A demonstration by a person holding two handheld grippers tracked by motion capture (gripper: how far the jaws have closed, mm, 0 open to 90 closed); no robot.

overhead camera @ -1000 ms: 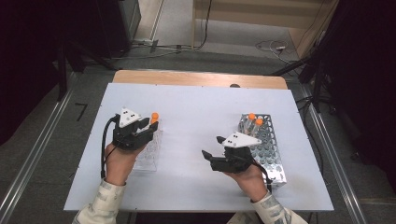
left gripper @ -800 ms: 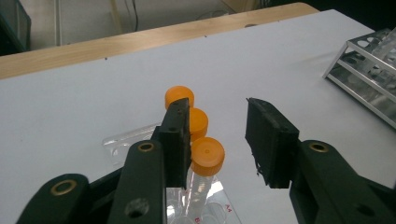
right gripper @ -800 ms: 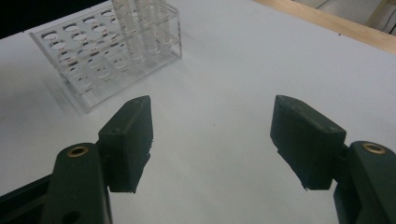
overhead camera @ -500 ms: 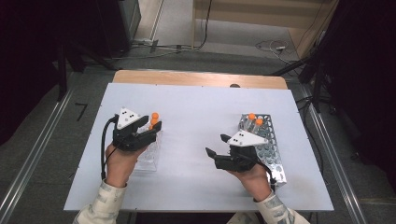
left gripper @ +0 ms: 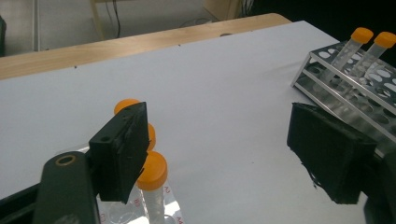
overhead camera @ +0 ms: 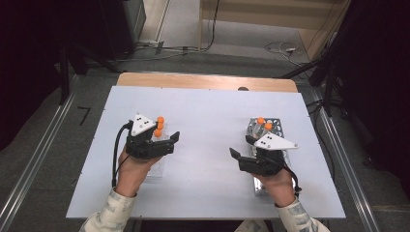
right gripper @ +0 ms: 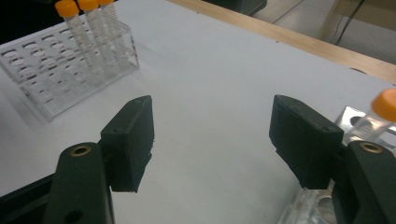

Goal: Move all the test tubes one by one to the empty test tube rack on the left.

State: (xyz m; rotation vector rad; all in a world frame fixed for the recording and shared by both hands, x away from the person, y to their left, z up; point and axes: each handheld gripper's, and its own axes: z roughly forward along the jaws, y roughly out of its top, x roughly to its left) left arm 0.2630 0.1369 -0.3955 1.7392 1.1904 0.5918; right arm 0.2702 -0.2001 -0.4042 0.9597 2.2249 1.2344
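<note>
Both claws released, holding nothing. I'd drop my left gripper [overhead camera: 170, 141] straight over one orange-capped tube [left gripper: 152, 175] in the clear rack [right gripper: 60, 79], clamping below the cap; right gripper [overhead camera: 240, 155] idles beside the metal rack [left gripper: 355, 79].

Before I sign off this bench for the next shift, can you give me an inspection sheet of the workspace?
Surface: white table top, bare in the middle; wooden edge at the far side.
Job's things: clear plastic rack under the left hand, three orange-capped tubes upright in it; metal rack by the right hand, two orange-capped tubes upright.
Clutter: nothing seen.
Grippers: left claw open above the clear rack; right claw open beside the metal rack; neither holds anything.
Cables: black cable trails from the left claw; loose cables on the floor beyond.
Surroundings: grey floor, dark equipment.
</note>
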